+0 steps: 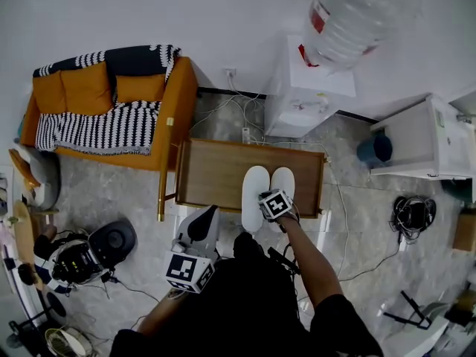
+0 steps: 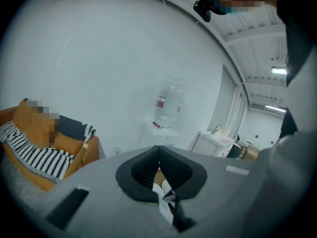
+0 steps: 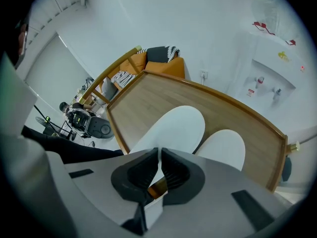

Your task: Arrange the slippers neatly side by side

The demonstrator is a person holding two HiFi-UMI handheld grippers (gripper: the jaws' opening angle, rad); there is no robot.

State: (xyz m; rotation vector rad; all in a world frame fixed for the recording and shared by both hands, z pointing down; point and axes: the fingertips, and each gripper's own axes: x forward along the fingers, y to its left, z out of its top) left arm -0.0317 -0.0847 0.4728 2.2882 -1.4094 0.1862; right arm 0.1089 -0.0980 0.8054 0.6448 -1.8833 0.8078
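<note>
Right gripper view: right hand-held gripper [image 3: 159, 151] pinches the left slipper's [image 3: 171, 130] heel at frame centre on the surface [image 3: 148, 98]. Slide it gently level with the right slipper [image 3: 223, 148]. Left hand-held gripper [image 2: 158, 148] is closed and empty.

two white slippers [image 1: 253, 188], one table [image 1: 208, 173]

**White Slippers, Orange Sofa**

The slippers [image 1: 254, 188] are plain white and lie on a brown wood-grain table [image 1: 212, 171]. The sofa [image 1: 177, 106] is orange, and its blanket [image 1: 97, 129] has black-and-white zigzag stripes. The floor [image 1: 361, 225] is mottled grey.
</note>
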